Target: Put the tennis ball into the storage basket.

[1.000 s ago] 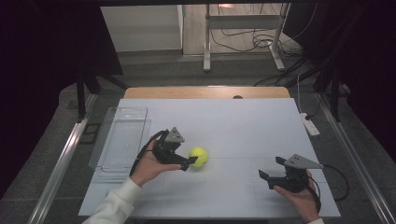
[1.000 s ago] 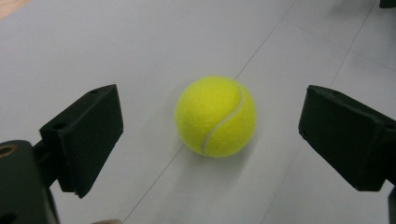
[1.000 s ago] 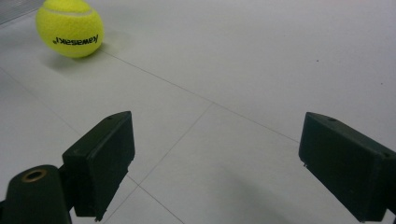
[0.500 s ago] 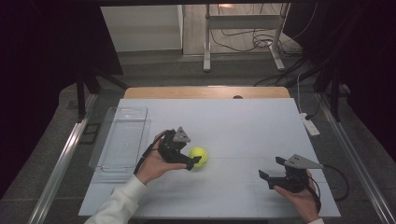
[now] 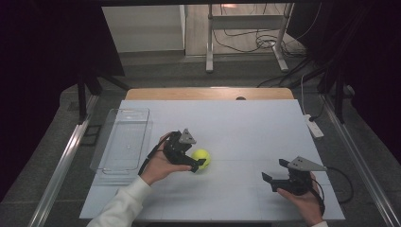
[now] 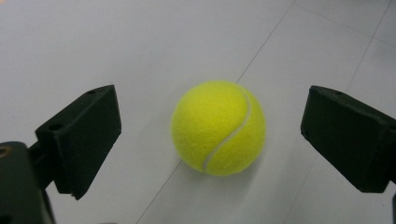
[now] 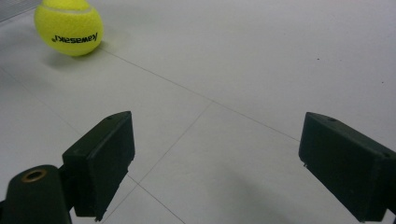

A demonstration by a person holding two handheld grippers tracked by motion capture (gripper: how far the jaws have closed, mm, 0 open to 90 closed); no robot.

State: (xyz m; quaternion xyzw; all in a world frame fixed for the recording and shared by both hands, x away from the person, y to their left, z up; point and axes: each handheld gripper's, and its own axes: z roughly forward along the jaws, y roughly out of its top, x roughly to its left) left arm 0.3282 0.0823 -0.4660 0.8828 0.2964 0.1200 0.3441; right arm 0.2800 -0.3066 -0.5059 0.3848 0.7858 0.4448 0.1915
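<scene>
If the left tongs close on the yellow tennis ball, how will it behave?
The tennis ball is round and lies free on the flat table, so an off-centre touch would probably roll it. Its felt looks fuzzy, likely giving the open left tongs good grip.

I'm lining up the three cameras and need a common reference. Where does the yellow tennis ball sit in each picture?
High view: the tennis ball lies left of centre on the white table, at the left gripper.
Left gripper view: the ball sits mid-frame between the open jaws, touching neither.
Right gripper view: the ball is at the top left, far beyond the right gripper.
Shared landmark: the table's thin seam lines.
</scene>
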